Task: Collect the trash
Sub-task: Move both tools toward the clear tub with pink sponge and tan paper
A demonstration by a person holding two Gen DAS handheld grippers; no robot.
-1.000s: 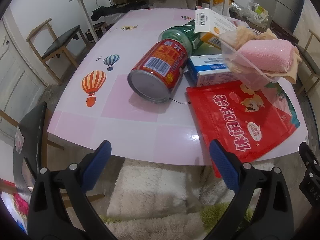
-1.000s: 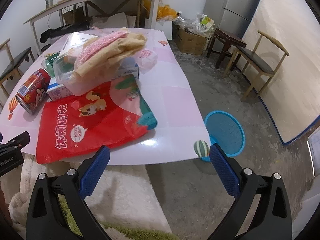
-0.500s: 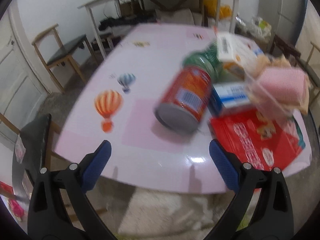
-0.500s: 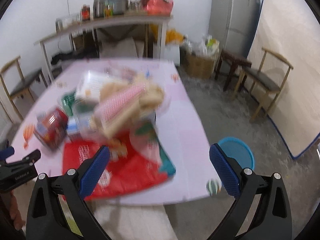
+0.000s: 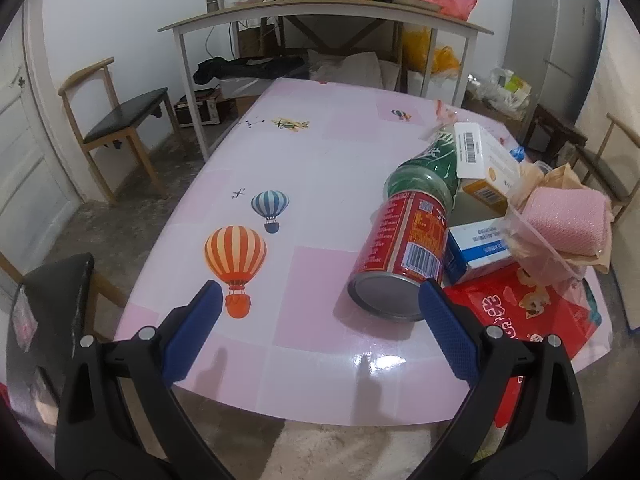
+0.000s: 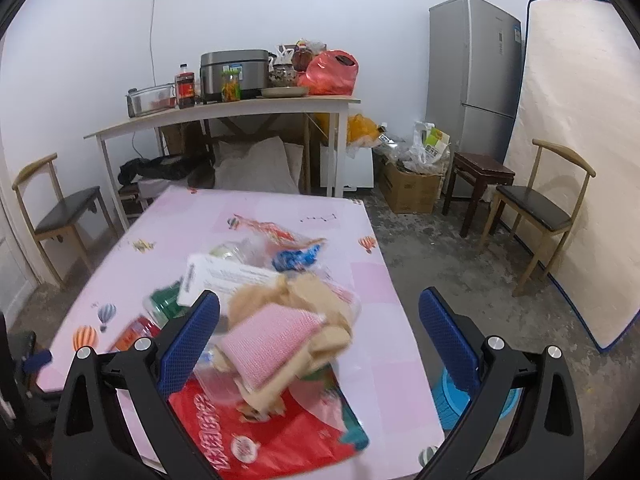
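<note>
We're at approach, both hand-held grippers, left (image 5: 320, 332) and right (image 6: 320, 332), wide open and empty; next, close on the red can (image 5: 404, 256) beside the red snack bag (image 5: 532, 320).

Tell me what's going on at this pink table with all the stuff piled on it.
A person holds a two-finger gripper in each hand over a pink table heaped with trash. Both the left gripper and the right gripper are open and empty. Nothing has been picked up yet. A red can lies on its side against a green bottle, next to a red snack bag, small boxes and a clear tub of crumpled paper. A blue bin waits on the floor beside the table.
</note>
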